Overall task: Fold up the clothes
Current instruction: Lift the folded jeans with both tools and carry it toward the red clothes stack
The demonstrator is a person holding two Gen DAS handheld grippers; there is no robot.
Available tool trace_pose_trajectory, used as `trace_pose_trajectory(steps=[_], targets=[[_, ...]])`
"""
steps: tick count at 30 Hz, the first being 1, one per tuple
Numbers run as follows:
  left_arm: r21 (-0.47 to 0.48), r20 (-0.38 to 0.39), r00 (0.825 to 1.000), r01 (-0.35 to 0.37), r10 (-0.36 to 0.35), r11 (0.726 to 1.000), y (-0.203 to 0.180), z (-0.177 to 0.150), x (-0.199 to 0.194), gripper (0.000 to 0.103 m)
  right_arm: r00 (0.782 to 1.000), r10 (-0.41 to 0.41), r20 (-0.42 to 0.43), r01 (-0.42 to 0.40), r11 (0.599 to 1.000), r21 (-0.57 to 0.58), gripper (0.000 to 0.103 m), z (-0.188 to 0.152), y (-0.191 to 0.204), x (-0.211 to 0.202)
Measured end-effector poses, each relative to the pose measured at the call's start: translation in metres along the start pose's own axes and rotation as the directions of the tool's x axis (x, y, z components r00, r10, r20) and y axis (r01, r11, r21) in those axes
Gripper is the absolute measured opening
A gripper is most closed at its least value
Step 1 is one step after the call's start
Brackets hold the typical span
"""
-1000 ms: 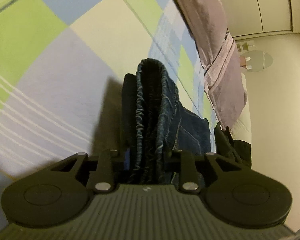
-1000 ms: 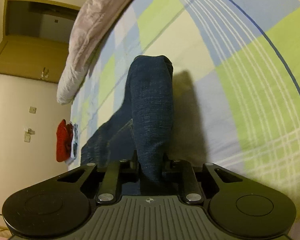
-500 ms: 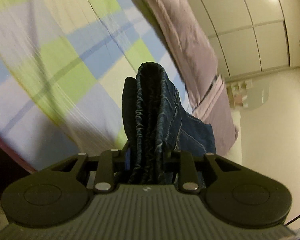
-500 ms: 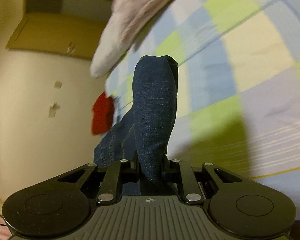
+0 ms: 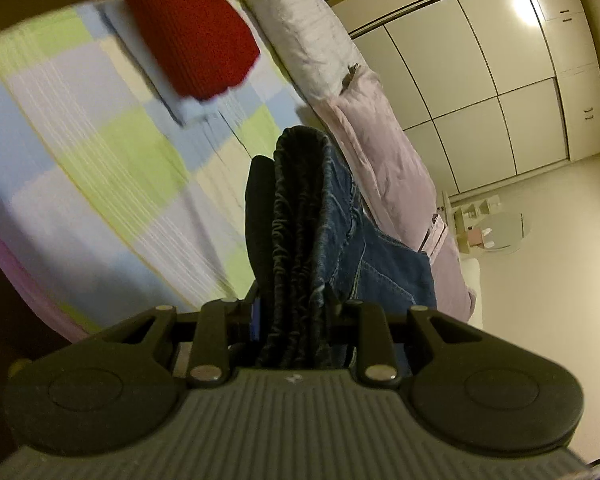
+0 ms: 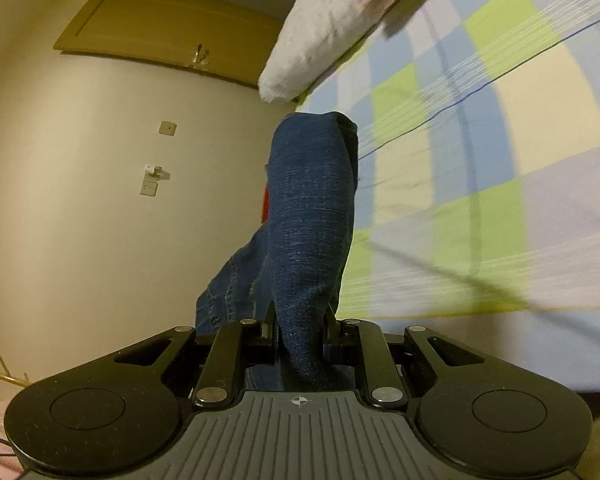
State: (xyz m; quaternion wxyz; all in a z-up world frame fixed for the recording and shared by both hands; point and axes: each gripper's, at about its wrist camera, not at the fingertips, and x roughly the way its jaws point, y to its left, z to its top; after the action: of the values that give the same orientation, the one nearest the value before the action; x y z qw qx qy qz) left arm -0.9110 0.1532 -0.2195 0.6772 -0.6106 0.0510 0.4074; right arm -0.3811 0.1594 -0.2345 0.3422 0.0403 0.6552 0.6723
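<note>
Here, both grippers clamp the jeans above the checked bedsheet
The left gripper pinches the gathered waistband of the jeans; the right gripper pinches a folded denim edge. The denim hangs off the bedsheet, near a red folded garment and a pale quilt

A bed carries everything, covered by a checked sheet in green, pale blue, lilac and cream squares with thin white stripes. Near the head end a folded red knitted garment sits on top of a folded pale blue item that lies on the sheet. Along the far edge lies a white pillow, with a rumpled lilac quilt just beside it.
</note>
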Motion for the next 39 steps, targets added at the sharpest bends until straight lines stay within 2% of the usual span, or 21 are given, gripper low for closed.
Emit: trace_pose_trajectory(steps=[4,10,15,21,25,31,35,39], targets=[[-0.007,-0.009,1.000,0.009,-0.009,1.000,0.024,0.037,-0.018,0.022,1.000,-0.003,0.017,0.002,1.000,0.019,0.016,-0.028,0.030,0.043],[-0.021,-0.013,0.999,0.030,-0.030,0.999,0.042,0.082,-0.012,0.022,0.999,-0.017,0.032,0.016,0.999,0.031,0.016,-0.021,0.054,0.077],[-0.013,0.003,1.000,0.014,-0.014,1.000,0.047,0.129,-0.004,0.022,0.999,-0.006,0.033,0.004,0.998,0.064,0.016,0.008,0.060,0.113],[0.001,0.043,0.999,0.022,-0.022,1.000,0.049,0.197,0.014,0.022,0.999,0.034,0.022,-0.035,0.998,0.043,0.016,0.058,0.074,0.171],[0.032,0.029,0.999,0.030,-0.031,0.999,0.047,0.246,0.030,0.022,0.998,0.038,0.051,-0.041,0.998,0.048,0.016,0.082,0.086,0.197],[0.100,-0.022,0.998,0.067,-0.066,0.993,0.052,0.337,0.066,0.022,0.990,0.042,0.135,-0.053,0.996,0.073,0.017,0.120,0.098,0.247],[0.150,-0.041,0.993,0.113,-0.108,0.982,0.051,0.400,0.087,0.022,0.977,0.043,0.209,-0.061,0.995,0.081,0.017,0.146,0.111,0.282],[0.185,-0.056,0.989,0.144,-0.136,0.972,0.056,0.444,0.103,0.022,0.962,0.057,0.269,-0.083,0.993,0.085,0.017,0.166,0.120,0.314]])
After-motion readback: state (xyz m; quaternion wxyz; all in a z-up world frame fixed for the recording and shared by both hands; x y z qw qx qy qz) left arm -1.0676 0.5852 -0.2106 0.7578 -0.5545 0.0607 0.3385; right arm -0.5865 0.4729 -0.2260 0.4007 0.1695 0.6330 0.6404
